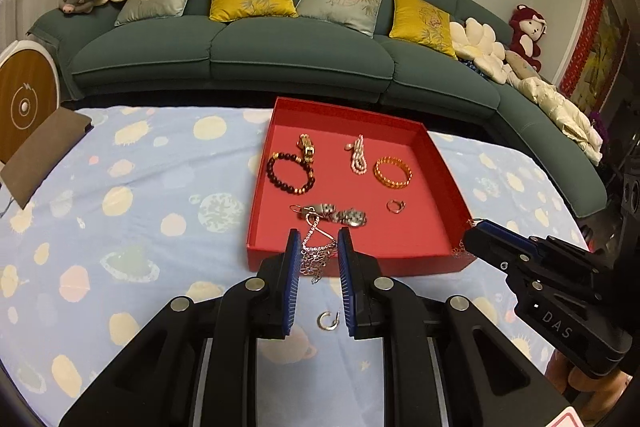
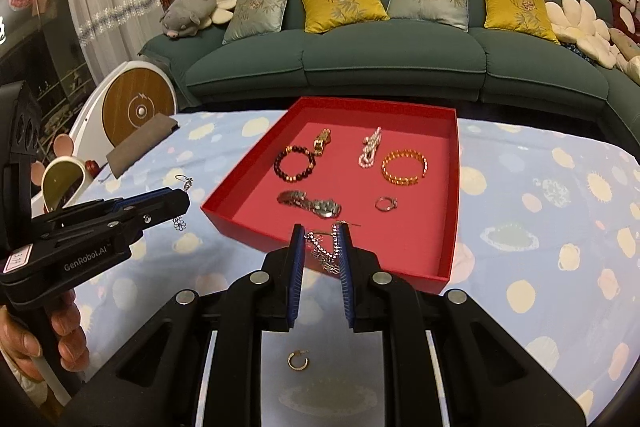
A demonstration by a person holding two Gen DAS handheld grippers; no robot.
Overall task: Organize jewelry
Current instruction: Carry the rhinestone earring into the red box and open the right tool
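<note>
Left gripper (image 1: 319, 251) pinches one dangling silver rhinestone earring (image 1: 316, 253); right gripper (image 2: 321, 247) pinches its matching earring (image 2: 325, 250). Both hang above the near edge of the open red cardboard tray (image 1: 440, 163). A small gold hoop earring (image 2: 298, 360) lies on the blue planet-print cloth (image 1: 132, 195), at 6 o'clock from the tray.

Tray (image 1: 436, 259) on table (image 1: 120, 227), bracelets (image 1: 291, 173) inside, sofa (image 1: 280, 55) behind

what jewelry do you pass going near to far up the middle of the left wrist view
small hoop earring on the cloth → dangling chain earring in the left gripper → silver watch in the red tray → dark bead bracelet → gold watch
</note>
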